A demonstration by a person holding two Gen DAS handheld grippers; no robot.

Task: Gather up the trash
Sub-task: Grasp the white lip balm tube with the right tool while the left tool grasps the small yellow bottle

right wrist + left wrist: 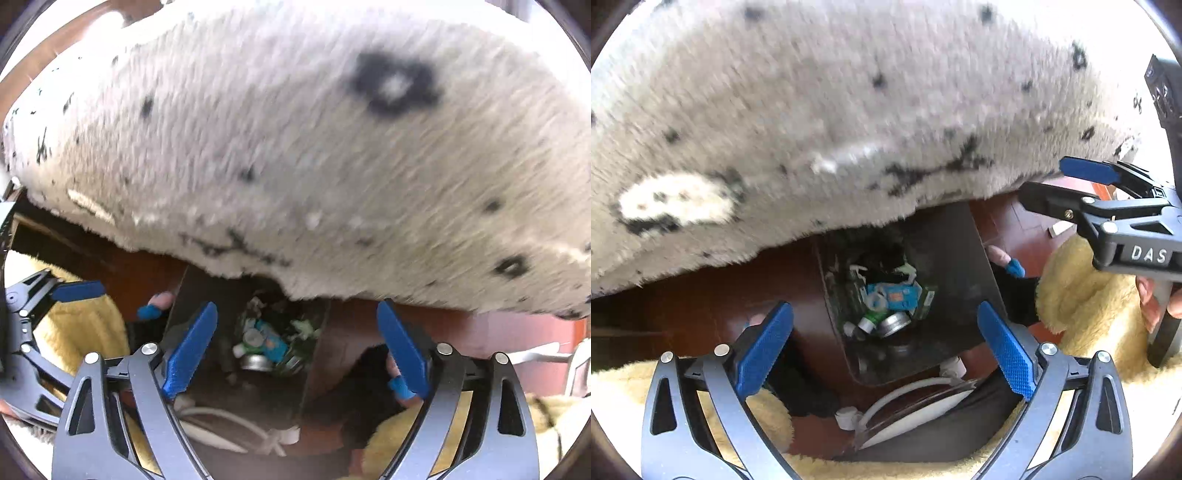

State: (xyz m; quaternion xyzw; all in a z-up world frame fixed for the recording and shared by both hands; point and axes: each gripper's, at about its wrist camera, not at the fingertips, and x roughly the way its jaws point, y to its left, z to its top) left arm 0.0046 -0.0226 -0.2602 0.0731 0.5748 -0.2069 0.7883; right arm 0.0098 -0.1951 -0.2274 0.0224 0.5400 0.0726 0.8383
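A dark trash bin [945,258] stands on the red-brown floor below a fluffy white cover with black marks [831,110]. Inside it lie a blue carton [901,297], a green-capped bottle [870,321] and a metal can [894,325]. My left gripper [884,347] is open and empty above the bin's near side. My right gripper [297,347] is open and empty above the bin [184,295]; the carton [275,345] and can [255,363] show between its fingers. The right gripper also shows at the right of the left wrist view [1067,184], open.
The white cover [295,147] fills the upper half of both views and overhangs the bin. Yellow fleece [1082,295] lies right and left of the bin. A white cable and plug [849,417] lie on the floor near the bin. The left gripper [74,291] shows at the right wrist view's left edge.
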